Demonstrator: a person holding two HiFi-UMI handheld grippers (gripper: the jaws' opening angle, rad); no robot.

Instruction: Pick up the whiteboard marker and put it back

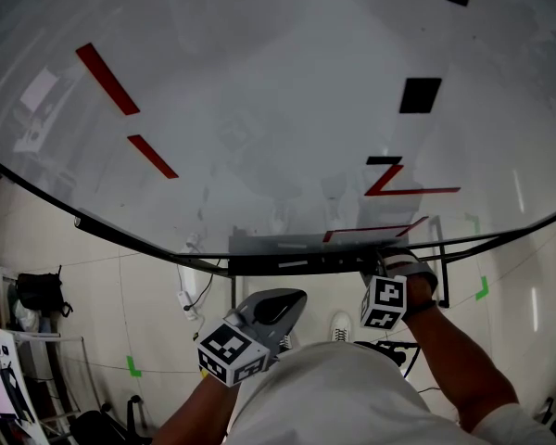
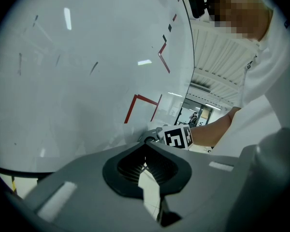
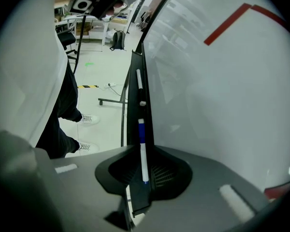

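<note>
The whiteboard marker (image 3: 142,138), white with a blue cap, lies lengthwise along the whiteboard's black tray (image 3: 133,81). My right gripper (image 3: 144,151) sits over the tray with the marker's rear end between its jaws, and the jaws look shut on it. In the head view the right gripper (image 1: 389,272) is at the tray (image 1: 287,245) under the red Z drawing; the marker is hidden there. My left gripper (image 1: 280,306) hangs below the tray near my body, shut and holding nothing. Its own view shows its fingertips (image 2: 146,146) meeting.
A second, white marker (image 3: 139,83) lies farther along the tray. The whiteboard (image 1: 259,109) carries red strokes (image 1: 107,79) and a black square (image 1: 419,95). Below are the stand's legs (image 3: 111,100), my shoes (image 3: 89,119), a black backpack (image 1: 39,292) and green floor tape (image 1: 132,366).
</note>
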